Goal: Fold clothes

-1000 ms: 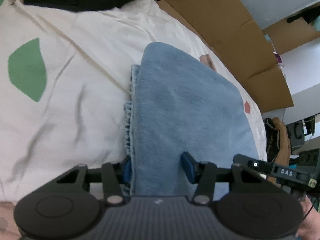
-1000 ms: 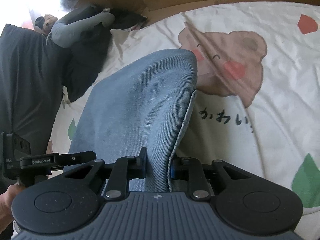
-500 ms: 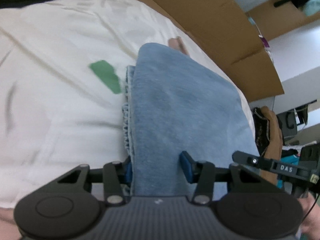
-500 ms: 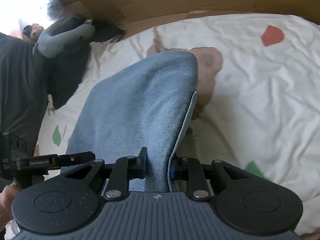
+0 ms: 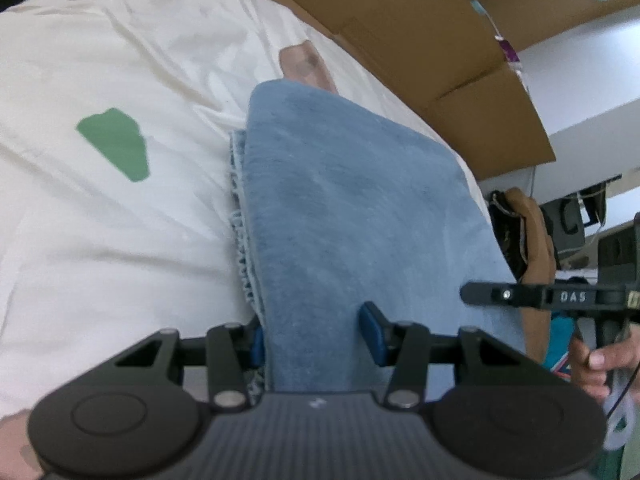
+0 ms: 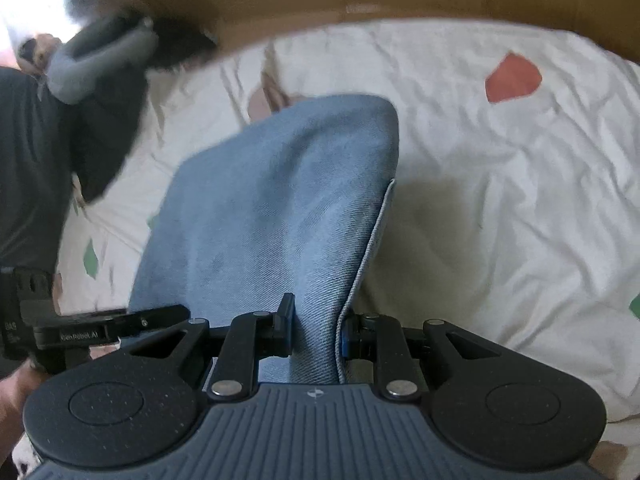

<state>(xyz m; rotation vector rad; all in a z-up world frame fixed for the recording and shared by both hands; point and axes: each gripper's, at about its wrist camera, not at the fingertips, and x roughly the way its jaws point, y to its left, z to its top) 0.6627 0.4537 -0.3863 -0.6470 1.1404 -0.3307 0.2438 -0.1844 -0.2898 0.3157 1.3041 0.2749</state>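
— While both tongs hold it, where does the blue denim garment (image 5: 360, 216) lie from them?

— Straight ahead of each. In the left wrist view it runs from the left tongs (image 5: 316, 334) at the bottom centre up toward the upper middle of the frame, ending in a rounded fold. The right wrist view shows the same: cloth rising from the right tongs (image 6: 316, 330) to a rounded end (image 6: 360, 120) above centre. So its long axis points away from both, toward the cardboard (image 5: 420, 40) along the top.

— How do the tongs stand?

— The left pair is partly closed with a thick, doubled band of denim between its blue pads; the frayed hem (image 5: 242, 240) hangs just left of it. The right pair is nearly closed on a thinner bunch, beside the stitched edge (image 6: 368, 240).

— Is the garment on the bed?

— It looks held up over the white printed sheet (image 6: 500, 200); a shadow falls on the sheet below its right edge. Whether the far end touches, I can't tell.

— Which hand is nearer?

— Neither, I'd judge; they grip the same near end side by side. The other tool shows at the lower right of the left view (image 5: 560, 296), with a hand (image 5: 600, 360) under it.

— The next move?

— It turns on that far fold leading the way, whether laid down or doubled.
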